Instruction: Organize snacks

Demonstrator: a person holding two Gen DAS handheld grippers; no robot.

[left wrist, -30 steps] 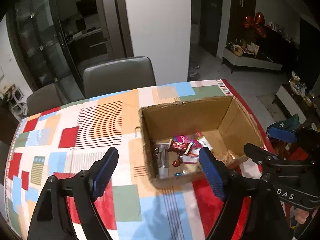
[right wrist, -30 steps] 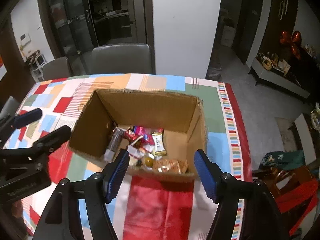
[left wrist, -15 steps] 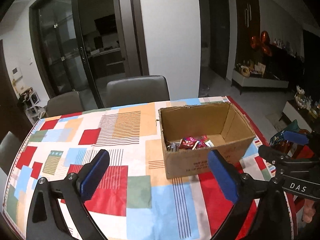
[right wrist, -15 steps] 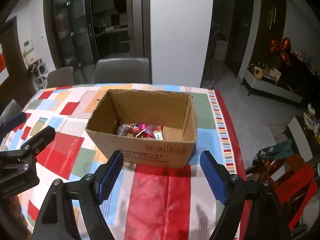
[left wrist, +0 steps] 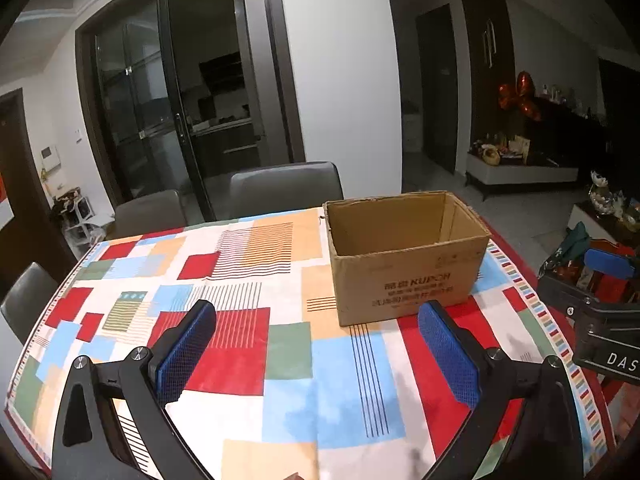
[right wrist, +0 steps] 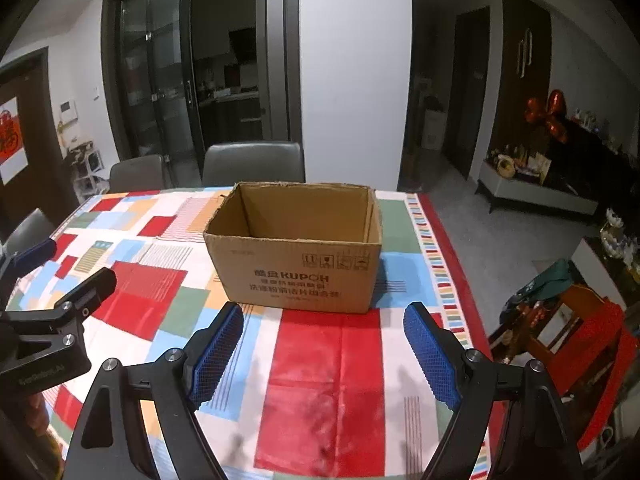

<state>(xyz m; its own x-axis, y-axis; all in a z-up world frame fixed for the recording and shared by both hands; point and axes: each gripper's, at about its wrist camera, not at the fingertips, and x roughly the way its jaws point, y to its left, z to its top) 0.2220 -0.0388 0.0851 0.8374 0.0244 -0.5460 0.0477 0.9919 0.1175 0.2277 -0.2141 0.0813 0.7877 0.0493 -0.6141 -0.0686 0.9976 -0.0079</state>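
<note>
Both grippers hover empty over the tablecloth [left wrist: 288, 364], short of the cardboard box [right wrist: 296, 272]: the left gripper [left wrist: 316, 344] gapes wide, the right gripper [right wrist: 324, 344] is opening, likely backed off between picks. Neither view sees over the box wall, so snacks stay hidden; only the right view shows its full front.

Left gripper [left wrist: 316, 350]: jaws spread wide, nothing between the blue pads [left wrist: 186, 354], pointing forward and somewhat downward. Right gripper [right wrist: 322, 354]: jaws opening, nothing between them, pitched likewise. Both held side by side; hands apparently out of view.
</note>
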